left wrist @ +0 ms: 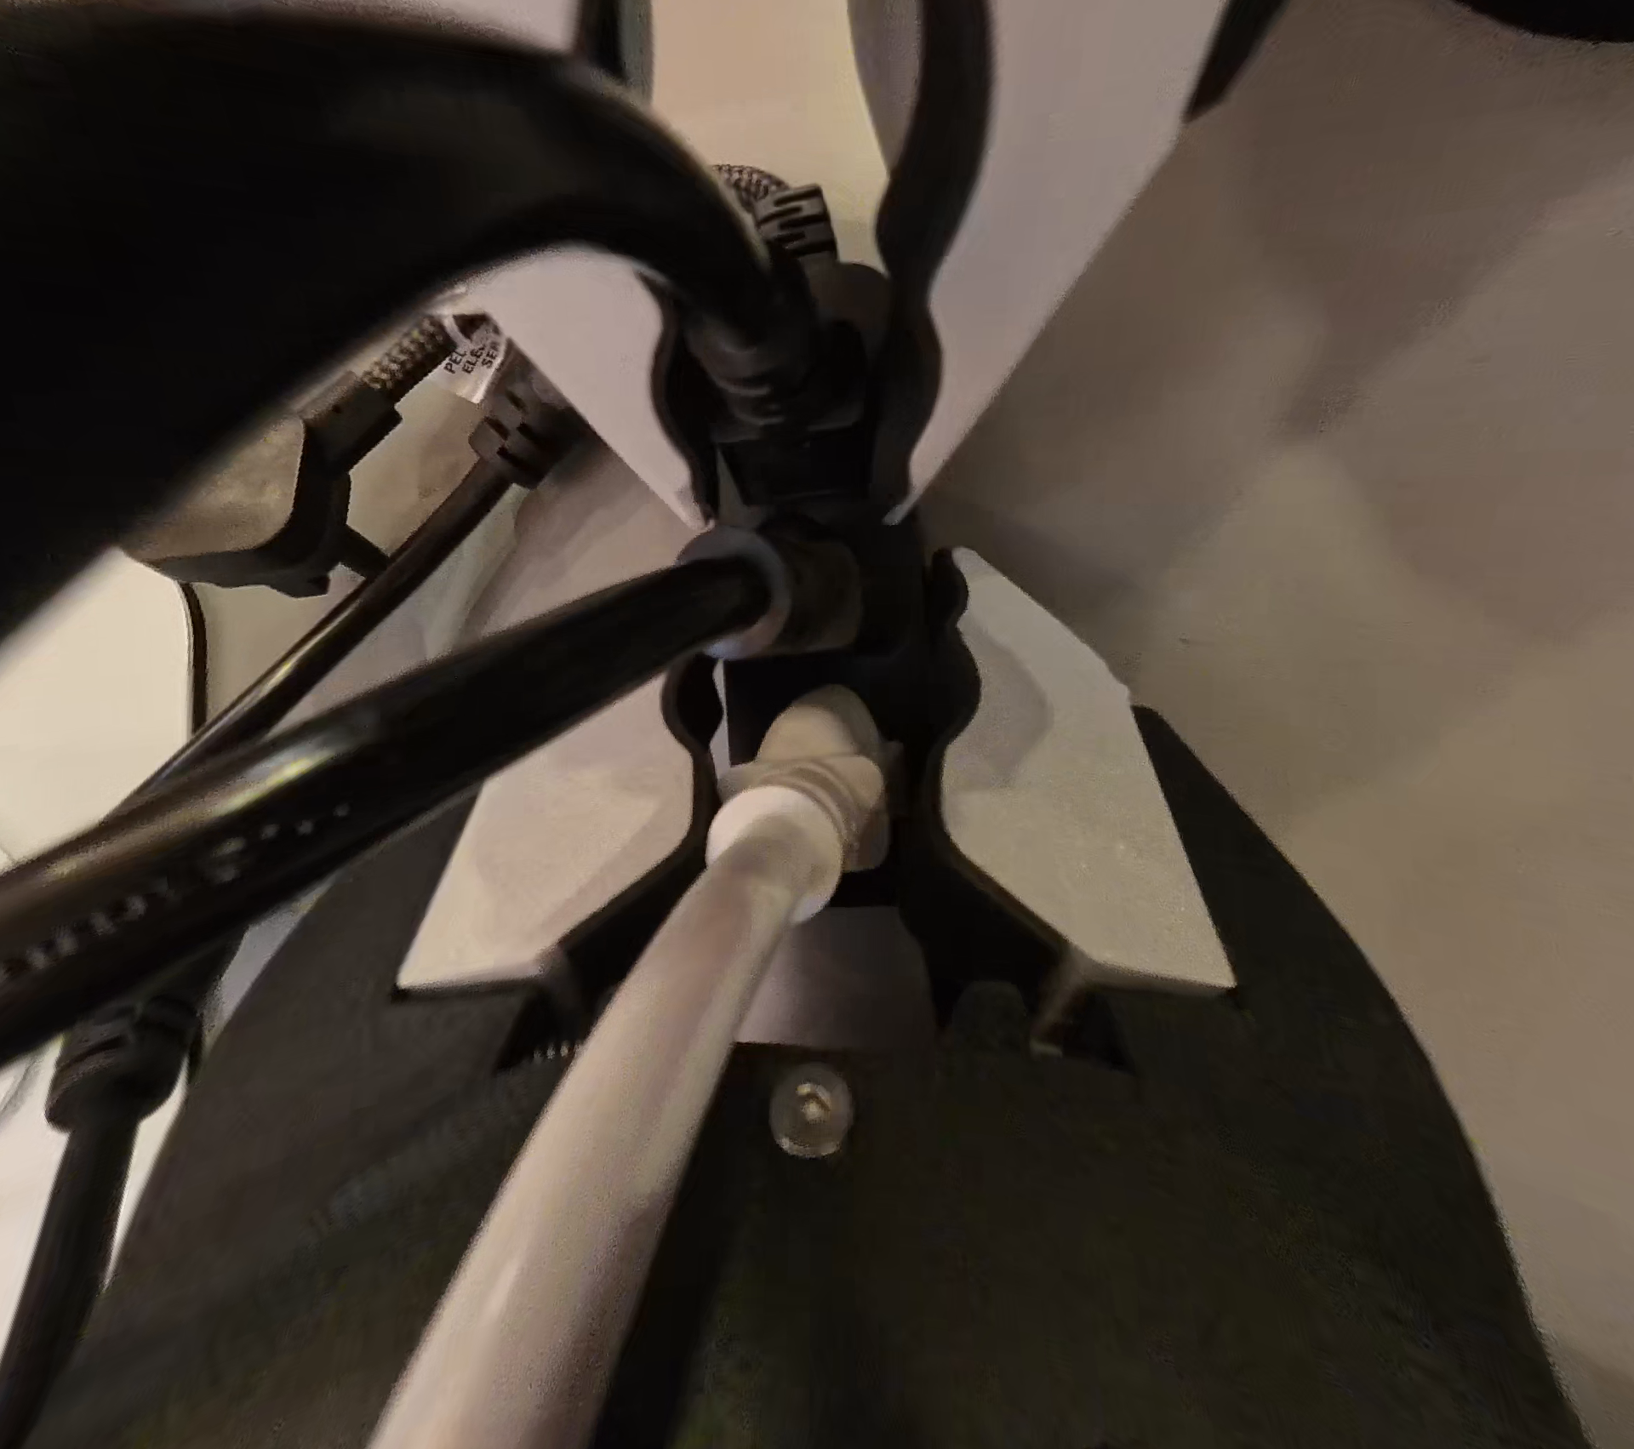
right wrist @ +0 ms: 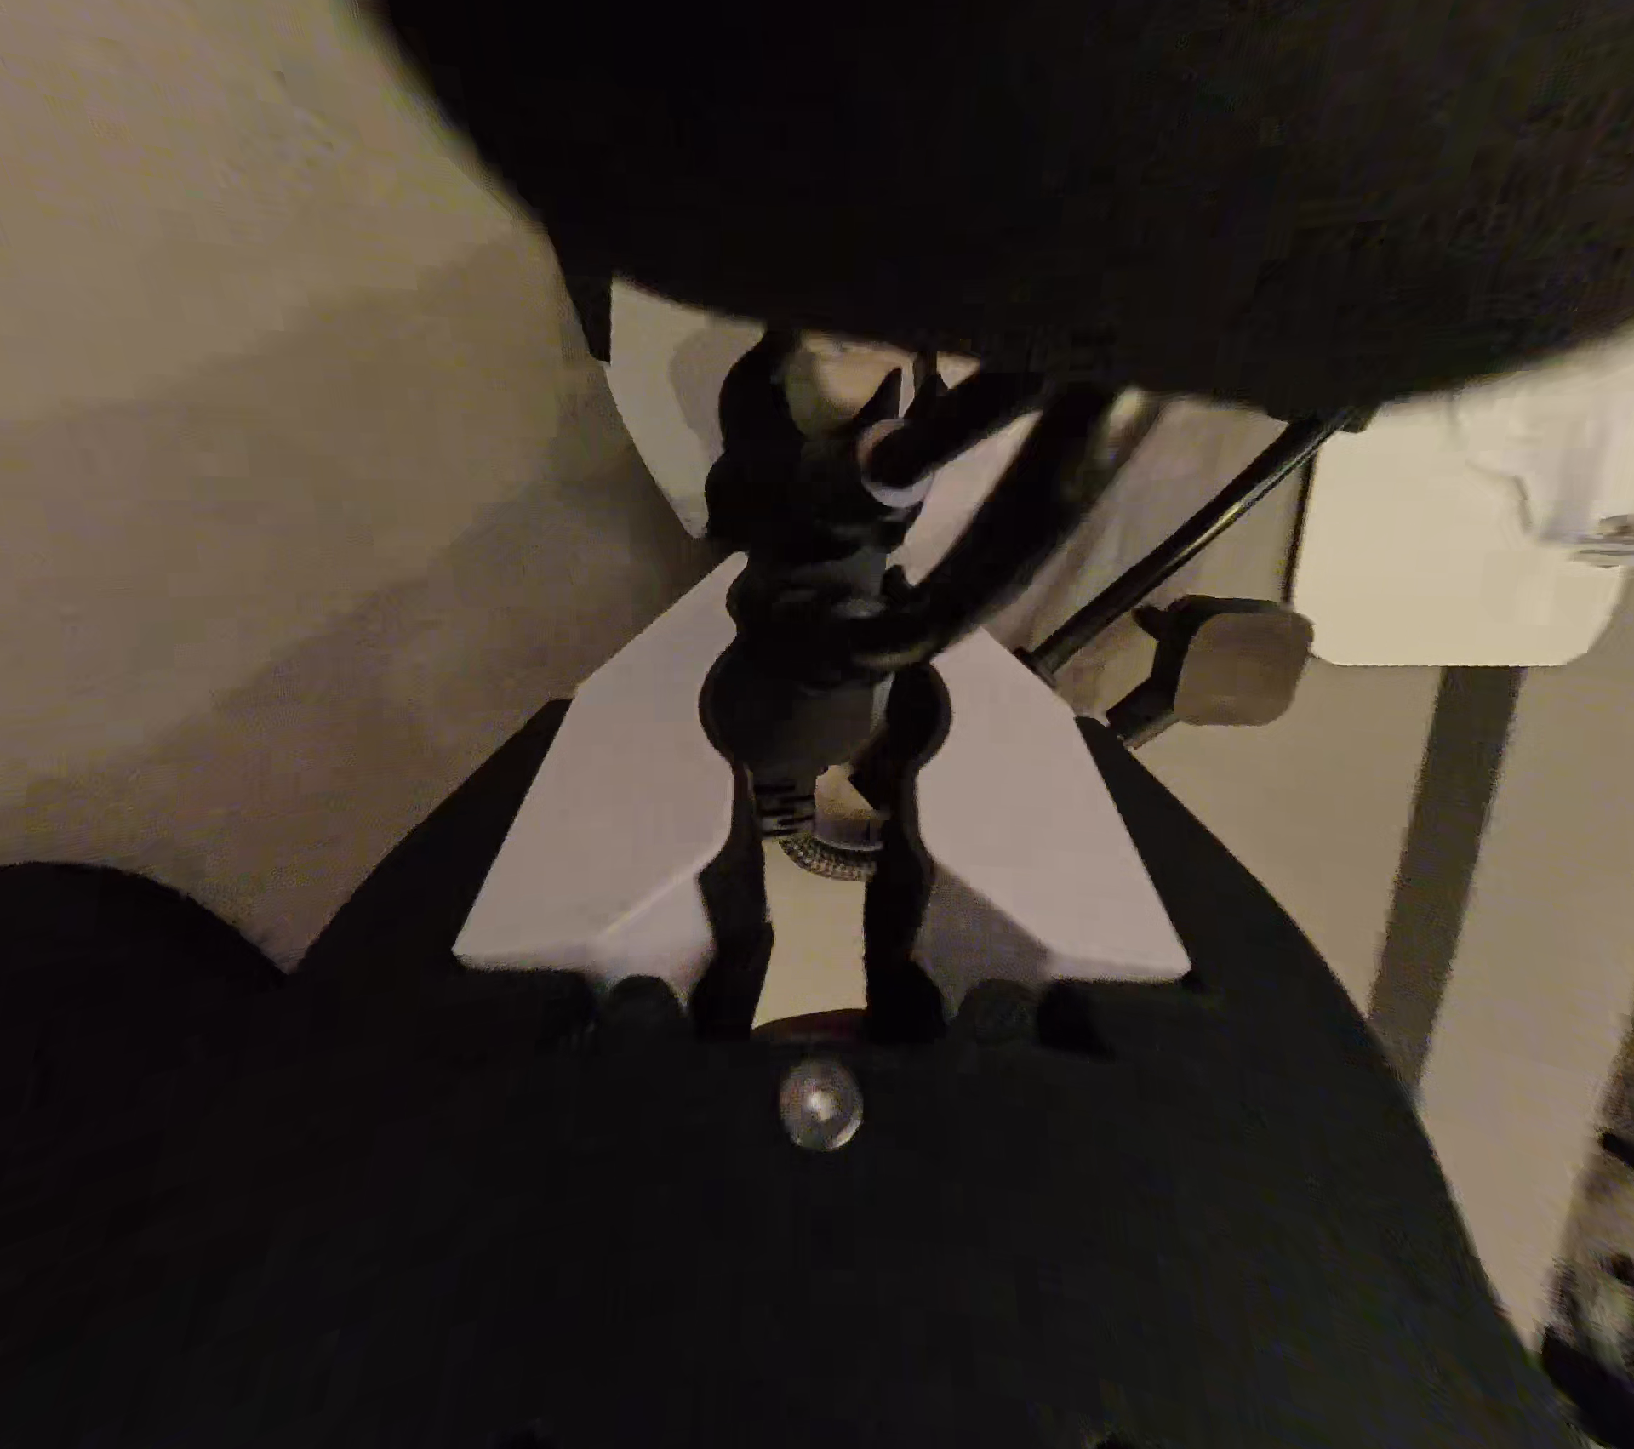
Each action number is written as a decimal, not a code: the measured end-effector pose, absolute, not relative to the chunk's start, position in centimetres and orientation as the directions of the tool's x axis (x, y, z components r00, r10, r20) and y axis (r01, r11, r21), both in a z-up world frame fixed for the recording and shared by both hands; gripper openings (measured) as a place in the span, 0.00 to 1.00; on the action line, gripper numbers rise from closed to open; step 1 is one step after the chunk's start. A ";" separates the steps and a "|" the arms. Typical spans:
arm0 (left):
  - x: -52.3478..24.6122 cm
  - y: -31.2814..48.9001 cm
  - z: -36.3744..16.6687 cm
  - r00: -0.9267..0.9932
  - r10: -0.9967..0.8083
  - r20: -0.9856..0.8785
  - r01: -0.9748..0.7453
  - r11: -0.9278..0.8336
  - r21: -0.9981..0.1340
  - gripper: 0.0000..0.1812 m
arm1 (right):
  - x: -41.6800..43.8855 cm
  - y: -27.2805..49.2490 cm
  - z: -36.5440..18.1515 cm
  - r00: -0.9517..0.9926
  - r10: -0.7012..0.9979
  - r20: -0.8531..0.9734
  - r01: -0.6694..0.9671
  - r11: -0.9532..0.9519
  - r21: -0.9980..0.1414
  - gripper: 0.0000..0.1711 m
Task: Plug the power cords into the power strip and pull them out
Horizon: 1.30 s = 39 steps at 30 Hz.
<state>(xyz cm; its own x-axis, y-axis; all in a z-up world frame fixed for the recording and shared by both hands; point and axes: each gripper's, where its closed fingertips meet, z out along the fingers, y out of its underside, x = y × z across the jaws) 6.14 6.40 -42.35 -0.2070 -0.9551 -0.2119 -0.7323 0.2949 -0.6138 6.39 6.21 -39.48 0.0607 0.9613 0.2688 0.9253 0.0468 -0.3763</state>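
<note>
Both grippers are crowded onto the same row of plugs here, coming at it from opposite ends. The left gripper (left wrist: 813, 593) has its wavy black fingers (left wrist: 698, 726) closed in tight around the row, and the glossy black cord (left wrist: 371, 752) runs from the near left straight into the gap between them, so I'd call that one clamped on its plug. The white cord (left wrist: 637, 1053) ends in a pale plug just nearer the camera in the same slot, and a fatter black cord (left wrist: 442, 169) arcs in from the far left. The power strip (left wrist: 1326, 434) is the white body under and on both sides of the fingers, its long axis running near to far. The right gripper (right wrist: 818, 699) is pinched nearly closed over the far end of the same cluster, though it's dark and I can't tell which plug it has. Pulling should go straight up off the strip.
</note>
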 end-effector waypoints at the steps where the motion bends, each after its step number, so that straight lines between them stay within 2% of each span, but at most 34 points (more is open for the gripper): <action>1: 6.1 6.3 -42.3 -0.214 -0.952 -0.218 -0.729 0.304 -0.613 0.25 | 6.4 6.2 -39.4 0.033 0.947 0.319 0.935 0.084 -0.345 0.13; 3: 6.2 6.4 -42.3 -0.207 -0.953 -0.221 -0.731 0.301 -0.613 0.25 | 6.5 6.2 -39.4 0.014 0.943 0.333 0.937 0.104 -0.335 0.13; 4: 6.1 6.4 -42.4 -0.205 -0.954 -0.218 -0.735 0.297 -0.609 0.25 | 6.5 6.3 -39.4 0.038 0.959 0.280 0.930 0.068 -0.360 0.12; 6: 6.1 6.6 -42.4 -0.192 -0.960 -0.202 -0.740 0.277 -0.613 0.25 | 6.2 6.6 -39.3 0.173 0.985 0.008 0.860 -0.147 -0.488 0.12; 7: 6.1 6.6 -42.5 -0.188 -0.960 -0.207 -0.744 0.276 -0.608 0.29 | 6.2 6.7 -39.3 0.213 0.969 -0.121 0.817 -0.245 -0.522 0.13; 9: 6.2 6.7 -42.4 -0.175 -0.964 -0.198 -0.743 0.261 -0.616 0.26 | 6.2 6.8 -39.3 0.223 0.930 -0.294 0.780 -0.351 -0.518 0.14; 10: 6.1 6.7 -42.4 -0.172 -0.965 -0.199 -0.745 0.260 -0.614 0.26 | 6.2 6.9 -39.3 0.207 0.927 -0.313 0.782 -0.349 -0.517 0.14; 12: 6.2 6.8 -42.4 -0.168 -0.967 -0.194 -0.745 0.253 -0.617 0.25 | 6.2 7.0 -39.3 0.213 0.939 -0.268 0.790 -0.327 -0.519 0.14; 13: 6.2 6.9 -42.5 -0.166 -0.966 -0.198 -0.747 0.254 -0.614 0.28 | 6.3 7.0 -39.3 0.199 0.965 -0.168 0.816 -0.259 -0.517 0.13; 14: 6.2 6.9 -42.4 -0.168 -0.964 -0.206 -0.745 0.261 -0.614 0.25 | 6.3 6.9 -39.3 0.173 0.984 -0.037 0.853 -0.168 -0.494 0.12; 16: 6.2 6.7 -42.4 -0.192 -0.959 -0.208 -0.734 0.281 -0.619 0.25 | 6.5 6.6 -39.3 0.064 0.969 0.239 0.931 0.029 -0.364 0.12; 17: 6.2 6.5 -42.3 -0.205 -0.953 -0.221 -0.724 0.300 -0.621 0.25 | 6.3 6.3 -39.1 0.041 0.951 0.306 0.941 0.066 -0.333 0.12; 19: 6.2 6.4 -42.3 -0.204 -0.953 -0.225 -0.725 0.302 -0.619 0.26 | 6.4 6.2 -39.0 0.060 0.934 0.352 0.934 0.072 -0.351 0.12; 21: 6.3 6.4 -42.3 -0.211 -0.950 -0.231 -0.725 0.310 -0.615 0.25 | 6.5 6.1 -39.1 0.076 0.949 0.307 0.922 0.050 -0.384 0.12; 22: 6.3 6.5 -42.3 -0.209 -0.950 -0.230 -0.727 0.309 -0.614 0.25 | 6.4 6.2 -39.1 0.149 0.975 0.163 0.888 -0.060 -0.456 0.11; 24: 6.3 6.5 -42.5 -0.195 -0.958 -0.210 -0.737 0.284 -0.613 0.26 | 6.6 6.5 -39.1 0.210 0.973 -0.100 0.820 -0.231 -0.523 0.12; 25: 6.3 6.5 -42.5 -0.191 -0.958 -0.215 -0.737 0.285 -0.613 0.26 | 6.6 6.5 -39.1 0.211 0.958 -0.192 0.803 -0.282 -0.525 0.13; 27: 6.4 6.6 -42.4 -0.184 -0.961 -0.207 -0.737 0.274 -0.618 0.25 | 6.6 6.5 -39.0 0.194 0.950 -0.247 0.806 -0.297 -0.511 0.13; 29: 6.3 6.9 -42.4 -0.178 -0.962 -0.209 -0.734 0.271 -0.623 0.25 | 6.6 6.8 -39.0 0.191 0.967 -0.170 0.820 -0.252 -0.514 0.12; 32: 6.5 7.2 -42.4 -0.162 -0.963 -0.215 -0.733 0.263 -0.628 0.25 | 5.6 6.0 -37.2 0.103 0.991 0.080 0.843 -0.044 -0.535 0.11; 34: 6.3 8.3 -42.4 -0.132 -0.964 -0.231 -0.739 0.251 -0.626 0.25 | 5.4 5.7 -36.6 0.091 0.963 0.255 0.874 0.046 -0.483 0.11; 36: 6.4 8.0 -42.4 -0.150 -0.959 -0.242 -0.738 0.271 -0.618 0.25 | 6.2 5.4 -38.4 0.082 0.963 0.257 0.897 0.041 -0.440 0.11; 39: 6.2 7.9 -42.3 -0.144 -0.964 -0.225 -0.725 0.258 -0.638 0.25 | 6.7 5.5 -36.5 0.148 0.969 0.198 0.856 -0.026 -0.516 0.11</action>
<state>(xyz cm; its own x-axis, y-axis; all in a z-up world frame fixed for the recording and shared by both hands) 6.22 7.86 -42.31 -0.1443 -0.9636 -0.2251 -0.7253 0.2577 -0.6384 6.73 5.46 -36.55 0.1484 0.9690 0.1977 0.8561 -0.0259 -0.5161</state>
